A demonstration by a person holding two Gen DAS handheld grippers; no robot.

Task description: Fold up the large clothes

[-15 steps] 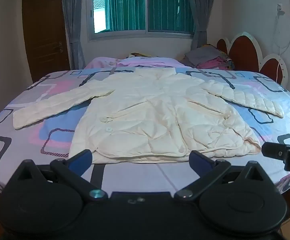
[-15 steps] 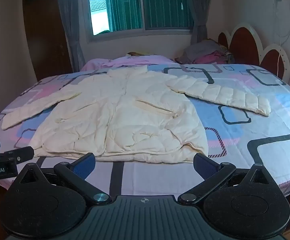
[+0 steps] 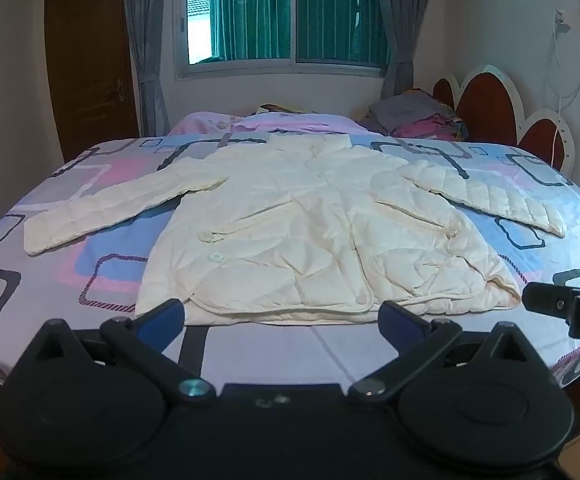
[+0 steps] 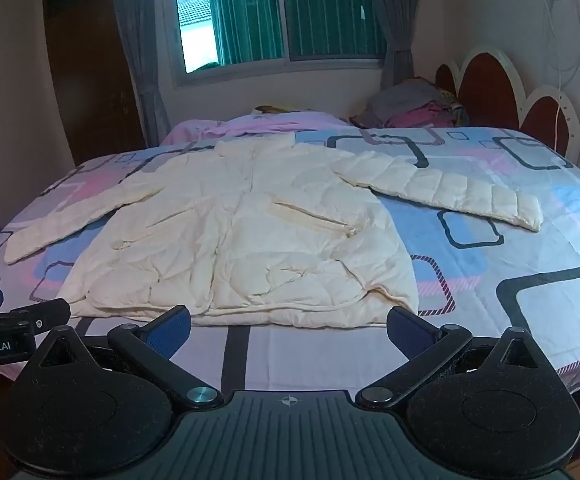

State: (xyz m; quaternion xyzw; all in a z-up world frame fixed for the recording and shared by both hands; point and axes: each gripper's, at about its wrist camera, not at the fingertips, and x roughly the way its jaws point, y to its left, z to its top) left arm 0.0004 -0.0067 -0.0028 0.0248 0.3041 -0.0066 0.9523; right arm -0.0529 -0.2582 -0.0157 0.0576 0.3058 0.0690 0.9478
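Observation:
A cream quilted jacket point(image 3: 309, 232) lies flat and face up on the bed, both sleeves spread out to the sides; it also shows in the right wrist view point(image 4: 242, 236). My left gripper point(image 3: 282, 316) is open and empty, just short of the jacket's hem near the bed's front edge. My right gripper point(image 4: 288, 326) is open and empty, also just short of the hem, to the right of the left one. Each gripper's tip shows at the edge of the other's view.
The bed point(image 3: 70, 248) has a sheet patterned with pink, blue and black squares. A pile of clothes point(image 3: 417, 118) lies at the far right by the red headboard point(image 3: 485, 108). A window point(image 3: 282, 16), curtains and a brown door point(image 3: 86, 60) are behind.
Both grippers have shifted very slightly; the view is nearly the same. The jacket has not moved.

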